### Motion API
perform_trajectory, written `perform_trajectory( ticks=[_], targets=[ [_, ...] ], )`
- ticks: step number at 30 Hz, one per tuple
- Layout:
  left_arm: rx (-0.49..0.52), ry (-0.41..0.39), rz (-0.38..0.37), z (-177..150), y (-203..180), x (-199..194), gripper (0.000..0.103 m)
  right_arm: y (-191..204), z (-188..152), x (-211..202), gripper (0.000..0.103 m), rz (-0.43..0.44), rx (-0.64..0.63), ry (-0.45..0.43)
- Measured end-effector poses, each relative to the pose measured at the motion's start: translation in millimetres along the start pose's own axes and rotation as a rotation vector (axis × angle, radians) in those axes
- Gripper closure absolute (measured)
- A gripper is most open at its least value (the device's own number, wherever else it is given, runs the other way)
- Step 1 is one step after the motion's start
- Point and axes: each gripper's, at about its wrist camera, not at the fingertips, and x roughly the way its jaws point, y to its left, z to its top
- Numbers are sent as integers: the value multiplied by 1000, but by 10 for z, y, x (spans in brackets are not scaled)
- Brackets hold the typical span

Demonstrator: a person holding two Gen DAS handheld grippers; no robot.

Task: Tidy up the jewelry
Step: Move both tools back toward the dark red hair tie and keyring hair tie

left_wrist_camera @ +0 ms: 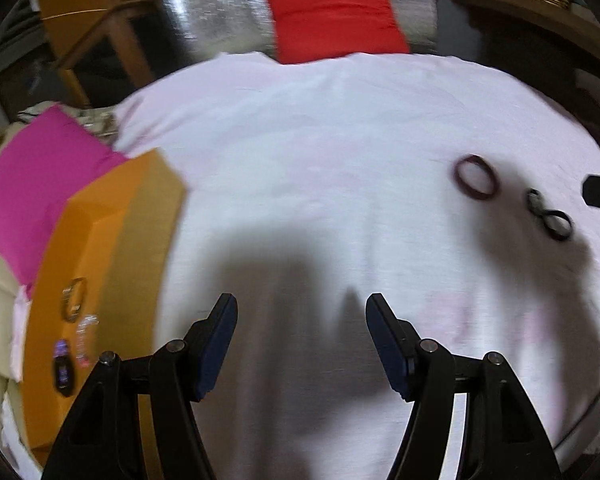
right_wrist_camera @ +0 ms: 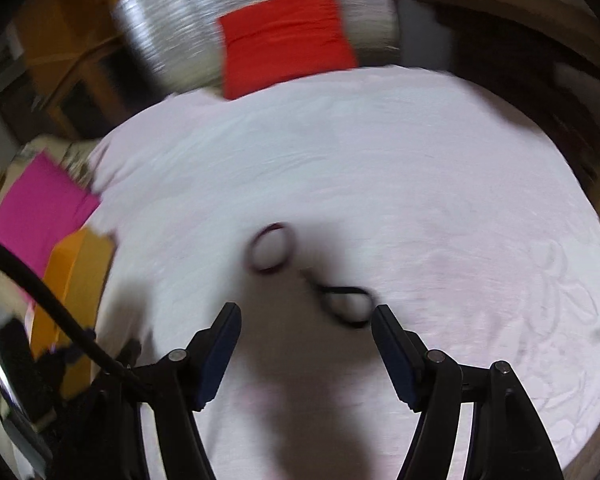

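Reaching for loose jewelry on white tablecloth (right_wrist_camera: pixel 420 184), right gripper (right_wrist_camera: pixel 306 314) spread wide, empty, hovering low at lower centre of right wrist frame; dark figure-eight loop (right_wrist_camera: pixel 346 306) just ahead of right fingertip, partly between the tips, blurred so exact make unclear; maroon bangle (right_wrist_camera: pixel 270 250) just above and left of it, apart or barely touching, cannot tell

Left gripper (left_wrist_camera: pixel 302 306) also spread wide, empty, bottom centre of left wrist frame, over bare cloth; same bangle (left_wrist_camera: pixel 475 178) and loop (left_wrist_camera: pixel 550 216) at right of that frame, well apart from left tips

Orange box (left_wrist_camera: pixel 100 248) at left edge, already holding gold bangle (left_wrist_camera: pixel 73 300) and small dark purple piece (left_wrist_camera: pixel 63 366); magenta cloth (left_wrist_camera: pixel 40 184) behind it, red cloth (left_wrist_camera: pixel 332 16) at top

Likely step: picking up loop with right. Doing it well: centring one strand between pads, lowering until tips near cloth, pinching thin band without snagging fabric, keeping clear of bangle; lifting straight, then carrying toward box at left
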Motion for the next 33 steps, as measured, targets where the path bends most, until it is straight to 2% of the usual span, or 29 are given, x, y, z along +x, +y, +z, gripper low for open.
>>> perform_trajectory(
  ticks=[4,6,7,9,11,14,16,19,20,22,23,24,25,29,33],
  targets=[
    [-6,53,-91,4,-103,103,35,-481,74,64,32,-49,148,39],
    [-18,78,-96,-6,-112,164,35,-649,89,86,33,-75,169,54],
    [-24,82,-99,-5,-103,183,35,-700,86,94,37,-84,173,57],
    [-32,76,-97,3,-95,187,31,-844,80,145,55,-132,176,79],
    [-29,74,-90,12,-94,199,29,-942,53,208,59,-156,192,103],
    [-31,74,-84,11,-63,253,24,-1068,16,345,59,-189,219,148],
    [-39,73,-87,18,-34,279,21,-1029,25,373,59,-216,187,131],
    [-64,69,-85,20,40,341,12,-879,-9,423,57,-289,124,110],
    [-72,69,-88,25,59,389,10,-815,-29,437,54,-328,93,93],
    [-100,78,-107,19,103,418,6,-681,-73,478,36,-459,40,51],
    [-108,80,-107,29,120,435,2,-645,-93,494,14,-537,30,29],
    [-116,81,-108,26,147,466,0,-639,-121,508,1,-613,29,-2],
    [-122,78,-119,22,164,483,0,-655,-134,515,0,-628,39,-13],
    [-113,53,-115,8,134,480,0,-969,-192,454,0,-472,254,-44],
    [-124,53,-118,9,145,485,0,-967,-228,403,0,-479,268,-88]
  ],
)
